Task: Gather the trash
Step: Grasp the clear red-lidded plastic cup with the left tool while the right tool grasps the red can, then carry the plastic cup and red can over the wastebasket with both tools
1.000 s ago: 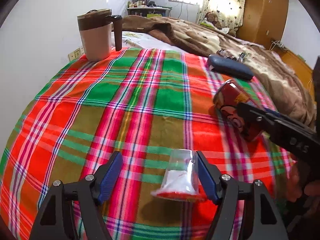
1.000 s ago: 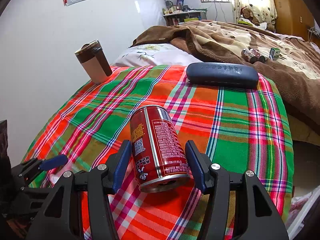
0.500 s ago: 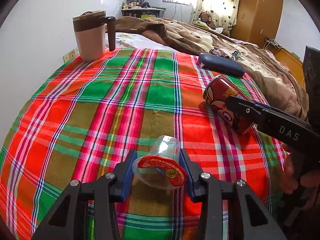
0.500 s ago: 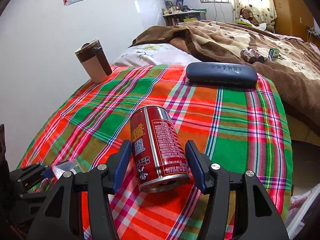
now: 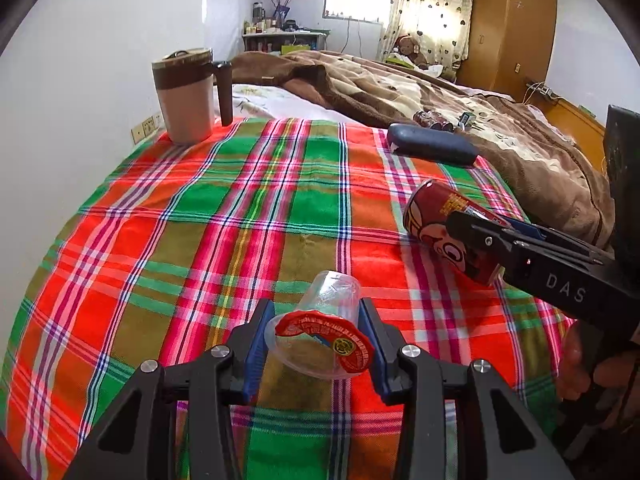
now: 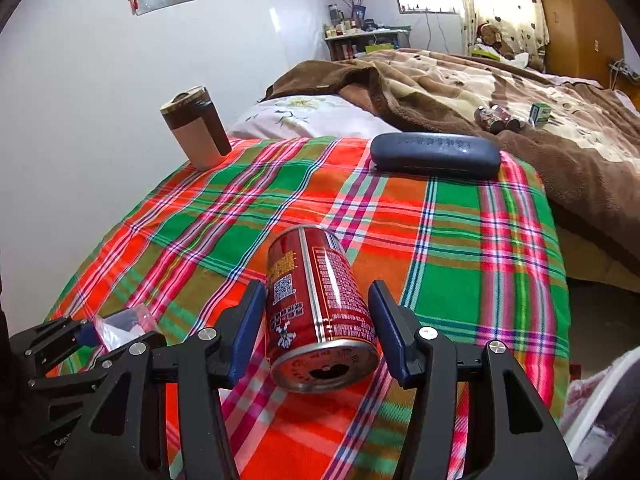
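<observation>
Left gripper (image 5: pixel 316 338) pinched the plastic cup (image 5: pixel 320 336); right gripper (image 6: pixel 318 328) clamped the red can (image 6: pixel 318 308) at 3 o'clock; both wanted gentle, level lifting.

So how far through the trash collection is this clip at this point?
Nothing looks binned yet; no bin shows. In hand: the left gripper is shut on the clear plastic cup, and the right gripper is shut on the red can, apparently raised off the plaid cloth. Left: dropping both off, and perhaps the small cans on the brown blanket.
</observation>
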Tool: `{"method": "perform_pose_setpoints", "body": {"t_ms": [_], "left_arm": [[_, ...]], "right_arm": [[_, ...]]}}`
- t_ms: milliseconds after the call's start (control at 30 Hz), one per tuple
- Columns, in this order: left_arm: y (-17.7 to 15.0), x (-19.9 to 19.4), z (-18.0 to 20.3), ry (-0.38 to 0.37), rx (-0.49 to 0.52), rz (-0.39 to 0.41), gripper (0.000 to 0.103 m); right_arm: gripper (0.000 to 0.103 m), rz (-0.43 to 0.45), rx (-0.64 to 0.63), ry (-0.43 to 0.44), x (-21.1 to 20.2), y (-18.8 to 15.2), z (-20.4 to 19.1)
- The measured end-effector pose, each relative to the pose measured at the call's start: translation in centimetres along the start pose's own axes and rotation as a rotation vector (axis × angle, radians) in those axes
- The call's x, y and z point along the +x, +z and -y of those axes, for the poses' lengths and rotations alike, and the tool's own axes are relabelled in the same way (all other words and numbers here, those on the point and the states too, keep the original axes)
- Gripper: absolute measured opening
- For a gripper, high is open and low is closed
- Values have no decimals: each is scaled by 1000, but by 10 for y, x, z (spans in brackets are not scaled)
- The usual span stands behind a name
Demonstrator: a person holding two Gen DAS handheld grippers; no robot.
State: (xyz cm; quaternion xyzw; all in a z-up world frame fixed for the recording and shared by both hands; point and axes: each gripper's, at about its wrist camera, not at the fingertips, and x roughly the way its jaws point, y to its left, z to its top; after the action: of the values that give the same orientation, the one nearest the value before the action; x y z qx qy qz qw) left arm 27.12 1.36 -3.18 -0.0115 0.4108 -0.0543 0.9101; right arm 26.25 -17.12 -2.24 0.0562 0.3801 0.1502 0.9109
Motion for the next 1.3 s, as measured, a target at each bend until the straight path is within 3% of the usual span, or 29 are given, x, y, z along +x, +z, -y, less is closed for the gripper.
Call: {"method": "perform_pose_setpoints", "body": {"t_ms": [667,967,1300], "left_arm": [[-14,-62,41,-54,58,74,43],[-22,-82,77,-108,114,93,43],[-26,-99,138,-192,216,114,43]], "right_arm": [[52,99,16,-46,-72,-23,6],[52,147,38,-81,-108,-33,21],[52,191,108,-180,-150,-50,55]]}}
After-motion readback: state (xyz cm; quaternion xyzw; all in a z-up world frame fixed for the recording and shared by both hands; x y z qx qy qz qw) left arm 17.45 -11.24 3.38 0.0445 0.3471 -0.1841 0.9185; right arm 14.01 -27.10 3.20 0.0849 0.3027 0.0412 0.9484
